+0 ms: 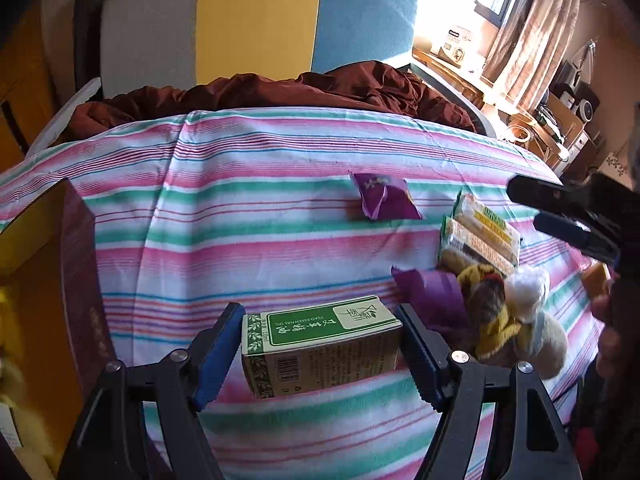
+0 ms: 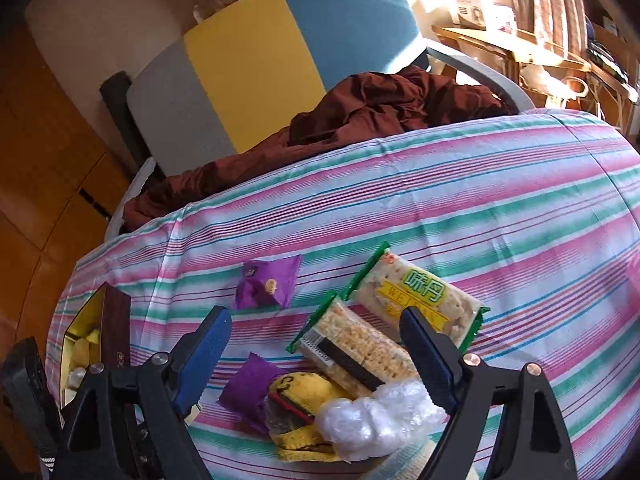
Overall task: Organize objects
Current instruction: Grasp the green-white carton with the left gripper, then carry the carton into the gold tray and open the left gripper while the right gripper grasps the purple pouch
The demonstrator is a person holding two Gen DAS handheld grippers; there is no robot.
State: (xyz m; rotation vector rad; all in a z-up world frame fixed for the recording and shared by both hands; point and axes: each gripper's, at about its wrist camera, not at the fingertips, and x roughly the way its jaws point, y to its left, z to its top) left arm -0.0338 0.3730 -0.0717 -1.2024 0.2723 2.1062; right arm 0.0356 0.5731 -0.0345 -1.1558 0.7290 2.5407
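Observation:
My left gripper is shut on a green and cream essential-oil box, held sideways just above the striped bedsheet. To its right lie a purple candy packet, two cracker packs, a second purple packet and a yellow plush toy with crumpled clear plastic. My right gripper is open and empty above that pile: cracker packs, purple packet, plush toy, plastic wad. It also shows in the left wrist view.
A dark red box with a yellow inside stands open at the left edge of the bed; it also shows in the right wrist view. A brown quilt lies at the far end. A grey, yellow and blue headboard rises behind.

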